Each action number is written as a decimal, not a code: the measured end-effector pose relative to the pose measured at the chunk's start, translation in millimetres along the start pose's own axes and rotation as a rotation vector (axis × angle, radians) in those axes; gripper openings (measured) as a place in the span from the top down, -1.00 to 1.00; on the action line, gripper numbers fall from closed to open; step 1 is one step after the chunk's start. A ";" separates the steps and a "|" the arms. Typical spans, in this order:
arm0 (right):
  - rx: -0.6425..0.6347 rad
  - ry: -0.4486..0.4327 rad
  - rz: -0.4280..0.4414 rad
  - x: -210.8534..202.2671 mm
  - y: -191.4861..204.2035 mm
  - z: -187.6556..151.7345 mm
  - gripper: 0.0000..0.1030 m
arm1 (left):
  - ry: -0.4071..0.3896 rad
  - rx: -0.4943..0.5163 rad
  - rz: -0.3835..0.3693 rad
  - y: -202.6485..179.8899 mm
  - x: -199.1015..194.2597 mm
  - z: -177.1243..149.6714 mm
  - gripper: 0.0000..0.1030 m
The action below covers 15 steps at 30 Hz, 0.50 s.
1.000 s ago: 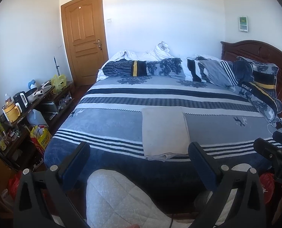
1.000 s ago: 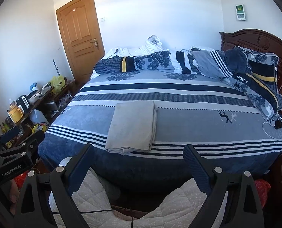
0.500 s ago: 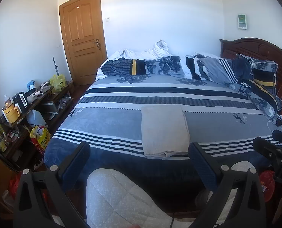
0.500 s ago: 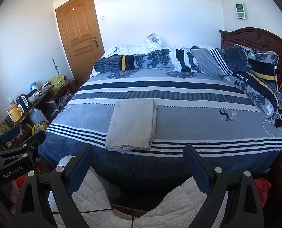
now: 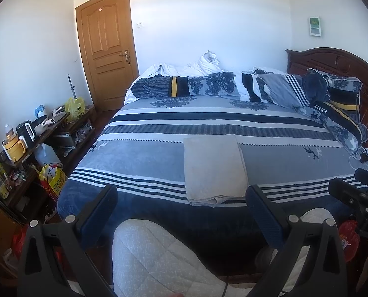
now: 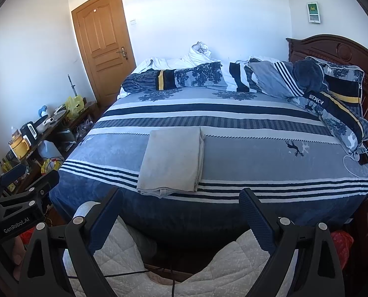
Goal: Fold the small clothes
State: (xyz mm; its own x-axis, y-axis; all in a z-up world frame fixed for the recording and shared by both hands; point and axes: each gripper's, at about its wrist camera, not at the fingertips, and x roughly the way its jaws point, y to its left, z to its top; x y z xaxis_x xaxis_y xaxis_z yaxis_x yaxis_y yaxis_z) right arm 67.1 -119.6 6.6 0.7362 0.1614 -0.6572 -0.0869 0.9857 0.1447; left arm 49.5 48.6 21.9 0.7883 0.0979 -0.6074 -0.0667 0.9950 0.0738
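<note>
A light grey garment [image 5: 213,168] [image 6: 172,158] lies folded into a flat rectangle near the front edge of the bed [image 5: 139,158] [image 6: 270,163]. My left gripper [image 5: 181,212] is open and empty, held back from the bed edge over the person's quilted legs [image 5: 154,257]. My right gripper [image 6: 181,212] is open too, with nothing between its fingers, likewise short of the garment. Each gripper shows in the other's view: the right gripper [image 5: 352,198] at the right edge, the left gripper [image 6: 23,193] at the left edge.
Rolled striped bedding [image 5: 208,86] and pillows [image 6: 332,91] fill the far side of the bed by the wooden headboard [image 6: 332,47]. A cluttered low shelf [image 5: 30,141] with kettles and bags stands left. A wooden door [image 5: 107,47] is shut behind. Cables [image 6: 359,158] lie at the bed's right edge.
Both cameras have shifted slightly, so the bed sits a little lower in each view. The folded garment has not moved and both grippers stay open.
</note>
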 end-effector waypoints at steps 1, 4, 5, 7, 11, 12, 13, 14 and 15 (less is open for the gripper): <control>0.001 0.000 0.002 -0.4 0.5 0.0 -0.88 | 0.000 0.000 0.001 -0.3 0.0 0.1 -0.99; 0.001 0.000 0.001 0.0 -0.7 -0.2 -0.88 | 0.000 0.001 0.000 0.5 0.5 0.5 -0.99; 0.002 0.000 0.001 0.2 -1.2 -0.5 -0.88 | 0.000 0.001 0.000 1.0 0.8 0.7 -0.99; 0.001 0.001 0.001 0.4 -1.2 0.2 -0.88 | 0.000 0.002 -0.001 1.9 1.4 1.2 -0.99; -0.001 0.005 0.000 1.3 0.5 -0.1 -0.88 | 0.001 0.003 -0.003 4.4 3.1 2.4 -0.99; -0.004 0.003 0.000 1.1 1.1 -0.3 -0.88 | 0.001 0.003 -0.004 5.0 3.4 2.5 -0.99; -0.007 0.004 -0.001 1.2 1.5 -0.5 -0.88 | 0.003 0.002 -0.005 5.8 3.6 2.1 -0.99; -0.008 0.004 -0.002 1.1 2.8 -0.6 -0.88 | 0.002 0.005 -0.009 8.4 5.4 2.7 -0.99; -0.006 0.005 -0.002 0.8 3.2 -1.2 -0.88 | 0.001 0.008 -0.010 8.8 5.6 3.0 -0.99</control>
State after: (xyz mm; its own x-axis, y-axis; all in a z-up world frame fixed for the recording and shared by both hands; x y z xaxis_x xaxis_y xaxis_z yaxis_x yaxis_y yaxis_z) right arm 66.5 -116.3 5.7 0.7332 0.1593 -0.6611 -0.0893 0.9863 0.1386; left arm 55.1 57.8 21.5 0.7881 0.0880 -0.6092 -0.0542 0.9958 0.0738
